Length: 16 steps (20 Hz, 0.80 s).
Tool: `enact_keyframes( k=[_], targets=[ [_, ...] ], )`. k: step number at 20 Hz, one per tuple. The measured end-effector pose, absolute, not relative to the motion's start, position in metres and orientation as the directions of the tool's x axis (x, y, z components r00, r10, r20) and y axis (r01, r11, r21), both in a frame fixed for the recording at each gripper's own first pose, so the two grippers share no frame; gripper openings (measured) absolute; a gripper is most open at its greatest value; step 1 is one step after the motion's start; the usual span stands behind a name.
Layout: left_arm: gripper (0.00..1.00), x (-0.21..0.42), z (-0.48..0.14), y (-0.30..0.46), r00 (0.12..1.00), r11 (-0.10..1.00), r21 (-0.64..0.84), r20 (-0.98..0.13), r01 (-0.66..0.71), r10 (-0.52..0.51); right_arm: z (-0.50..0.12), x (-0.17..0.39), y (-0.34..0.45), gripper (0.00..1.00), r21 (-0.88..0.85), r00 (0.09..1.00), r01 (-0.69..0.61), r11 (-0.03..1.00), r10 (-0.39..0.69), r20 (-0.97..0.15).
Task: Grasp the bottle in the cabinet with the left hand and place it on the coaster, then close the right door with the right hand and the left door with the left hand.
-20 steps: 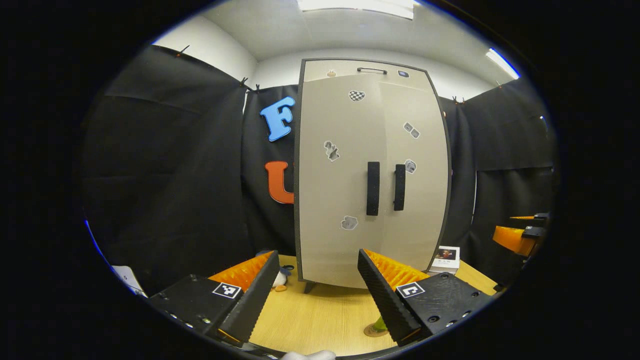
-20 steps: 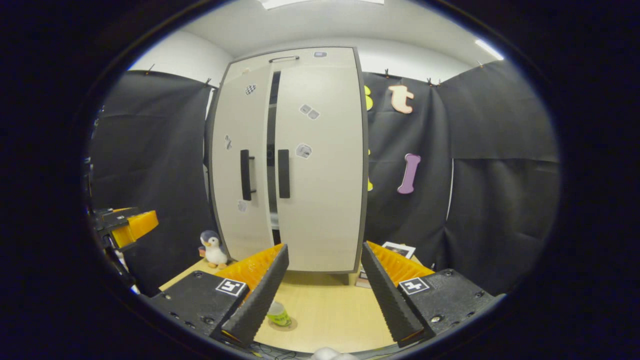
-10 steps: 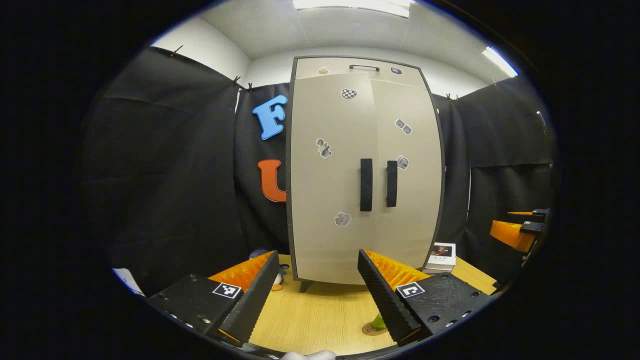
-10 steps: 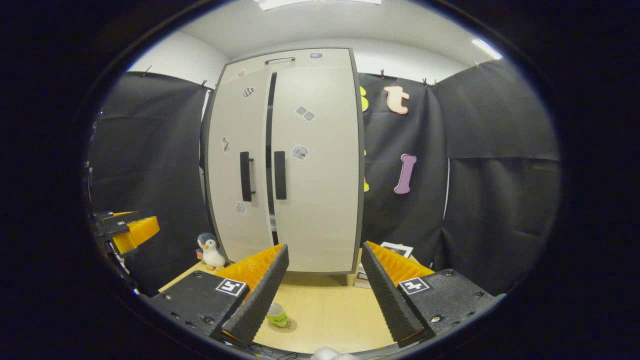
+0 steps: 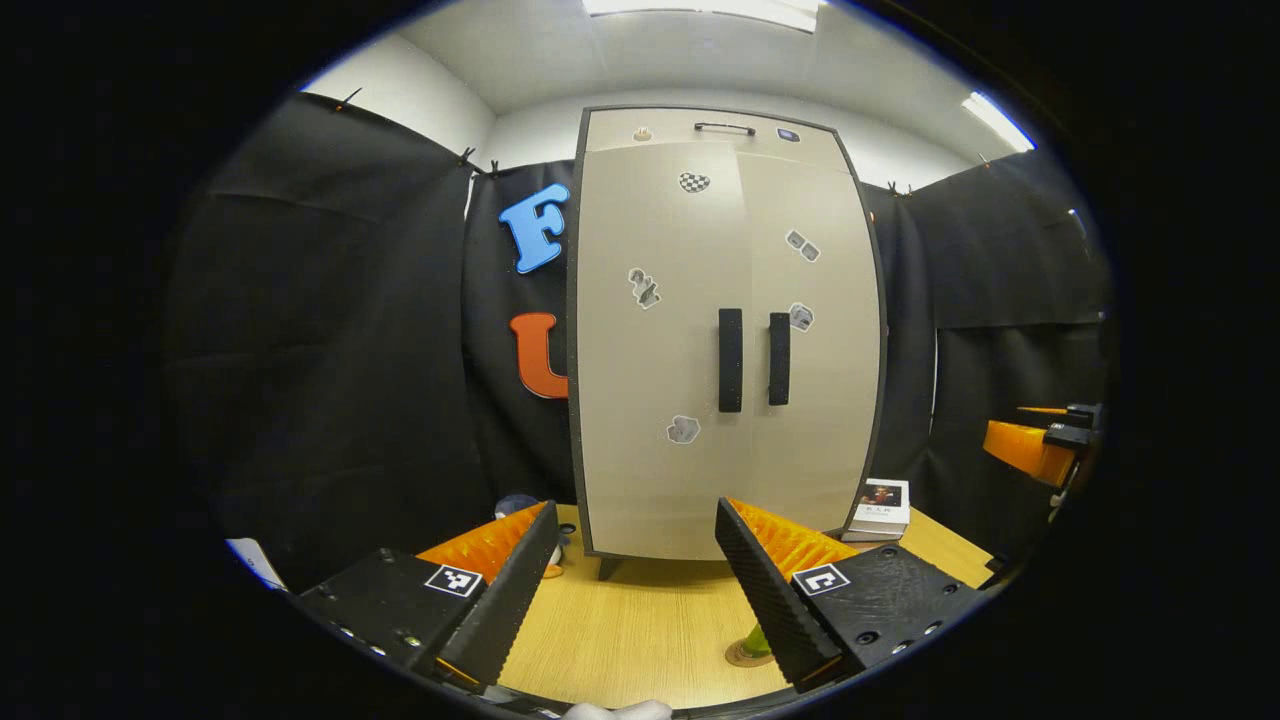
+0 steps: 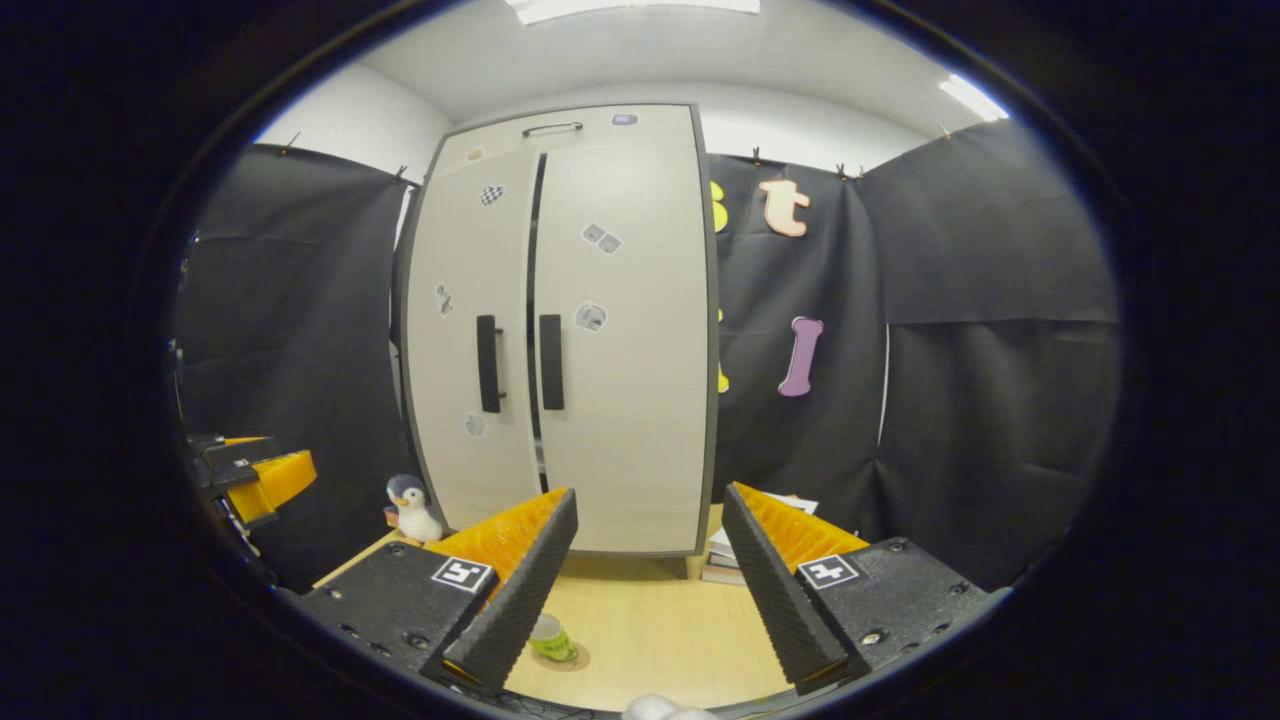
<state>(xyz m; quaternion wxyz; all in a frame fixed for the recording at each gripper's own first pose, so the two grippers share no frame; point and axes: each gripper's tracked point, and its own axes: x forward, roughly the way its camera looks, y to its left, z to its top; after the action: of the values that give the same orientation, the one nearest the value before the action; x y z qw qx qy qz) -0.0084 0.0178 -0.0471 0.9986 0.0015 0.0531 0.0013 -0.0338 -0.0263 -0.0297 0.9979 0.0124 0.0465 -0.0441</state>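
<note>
The tall beige cabinet [image 5: 660, 330] stands on the wooden table with both doors nearly together. In the right gripper view a thin dark slit [image 6: 533, 300] shows between the left door [image 6: 470, 330] and the right door [image 6: 620, 330]. A small green bottle [image 6: 549, 638] with a white cap stands on the round coaster [image 6: 570, 657] in front of the cabinet. In the left gripper view the bottle [image 5: 757, 642] is half hidden behind a finger. My left gripper [image 5: 632, 510] and right gripper [image 6: 648, 495] are both open, holding nothing, well short of the doors.
A toy penguin [image 6: 410, 508] stands left of the cabinet's foot. Stacked books [image 5: 880, 508] lie at its right side. The other gripper shows at the right edge [image 5: 1040, 450] of the left gripper view and at the left edge [image 6: 250, 470] of the right gripper view.
The dark gap between the doors has narrowed to a slit as the left door swung in. Both grippers have drawn back a little; the cabinet looks smaller.
</note>
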Motion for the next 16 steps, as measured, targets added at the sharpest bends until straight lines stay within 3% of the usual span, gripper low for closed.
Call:
enact_keyframes(
  k=[16],
  targets=[
    [0.97,-0.008,-0.05,0.03,0.994,1.0,0.01,-0.106,0.024,-0.023,-0.03,-0.036,-0.006,0.96,0.019,0.991,0.104,0.994,-0.103,-0.085]
  ],
)
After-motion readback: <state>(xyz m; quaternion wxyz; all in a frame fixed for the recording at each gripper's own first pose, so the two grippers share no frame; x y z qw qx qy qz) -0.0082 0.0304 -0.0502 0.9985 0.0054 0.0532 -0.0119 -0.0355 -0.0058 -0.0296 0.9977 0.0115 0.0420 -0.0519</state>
